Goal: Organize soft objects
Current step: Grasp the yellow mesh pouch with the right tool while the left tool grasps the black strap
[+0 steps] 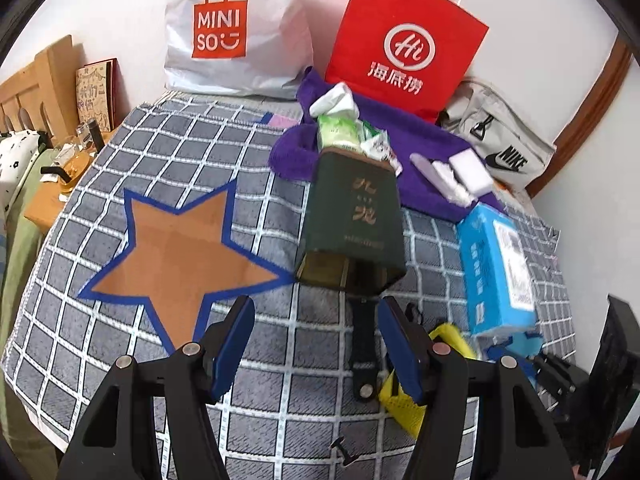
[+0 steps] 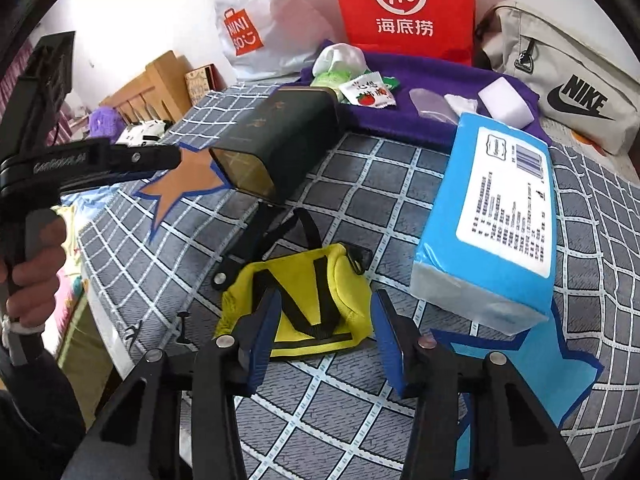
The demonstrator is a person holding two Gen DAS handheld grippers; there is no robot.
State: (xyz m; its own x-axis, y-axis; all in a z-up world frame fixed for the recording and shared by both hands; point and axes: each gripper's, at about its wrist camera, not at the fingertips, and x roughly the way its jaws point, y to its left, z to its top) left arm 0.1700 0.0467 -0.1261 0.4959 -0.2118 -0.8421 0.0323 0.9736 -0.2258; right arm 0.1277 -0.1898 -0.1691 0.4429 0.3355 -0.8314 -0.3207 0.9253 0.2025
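A blue tissue pack (image 2: 492, 224) lies on a light blue star mat (image 2: 532, 364), just ahead-right of my open, empty right gripper (image 2: 324, 344); it also shows in the left wrist view (image 1: 496, 268). A yellow pouch (image 2: 304, 304) with black straps lies right before the right fingers. A dark green box (image 1: 352, 220) lies on its side next to the brown star mat (image 1: 180, 252), ahead of my open, empty left gripper (image 1: 316, 344). Small packets (image 1: 352, 128), a white sponge (image 2: 506, 104) and tissue packs (image 1: 452, 180) rest on a purple towel (image 1: 424, 144).
A MINISO bag (image 1: 236, 28), a red paper bag (image 1: 404, 40) and a grey Nike bag (image 2: 568, 92) stand along the wall behind the grey checked cloth (image 1: 160, 140). A wooden headboard (image 1: 36, 88) and a side table with glassware (image 1: 72, 160) are at the left.
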